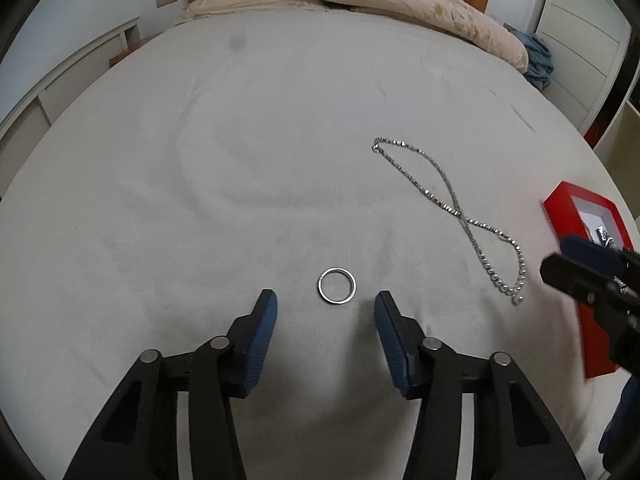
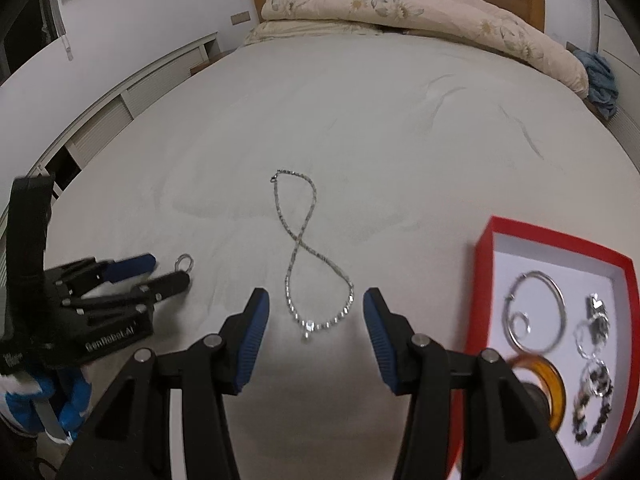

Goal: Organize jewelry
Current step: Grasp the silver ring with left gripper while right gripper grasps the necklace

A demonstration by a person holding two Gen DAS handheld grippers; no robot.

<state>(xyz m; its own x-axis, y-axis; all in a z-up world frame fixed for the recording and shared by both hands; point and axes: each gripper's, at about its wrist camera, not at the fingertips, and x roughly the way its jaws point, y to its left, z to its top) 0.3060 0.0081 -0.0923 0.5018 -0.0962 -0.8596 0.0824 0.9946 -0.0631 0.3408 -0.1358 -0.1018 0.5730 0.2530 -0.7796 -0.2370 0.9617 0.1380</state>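
A silver ring [image 1: 337, 286] lies on the pale bed sheet just ahead of my left gripper [image 1: 326, 298], whose blue pads stand apart on either side of it without touching. A silver necklace [image 2: 304, 248] lies twisted into a figure of eight. Its pendant end sits between the spread fingers of my right gripper [image 2: 315, 294], and neither pad is on it. In the right wrist view the left gripper [image 2: 170, 270] shows at the left with the ring [image 2: 185, 262] at its tips. The necklace [image 1: 452, 204] also shows in the left wrist view.
A red box [image 2: 486, 264] with a white lining sits at the right, holding a silver bangle [image 2: 536, 312], an amber bangle [image 2: 554, 384] and several smaller pieces. A folded floral quilt [image 2: 400, 4] lies by the wooden headboard. White cabinets run along the left wall.
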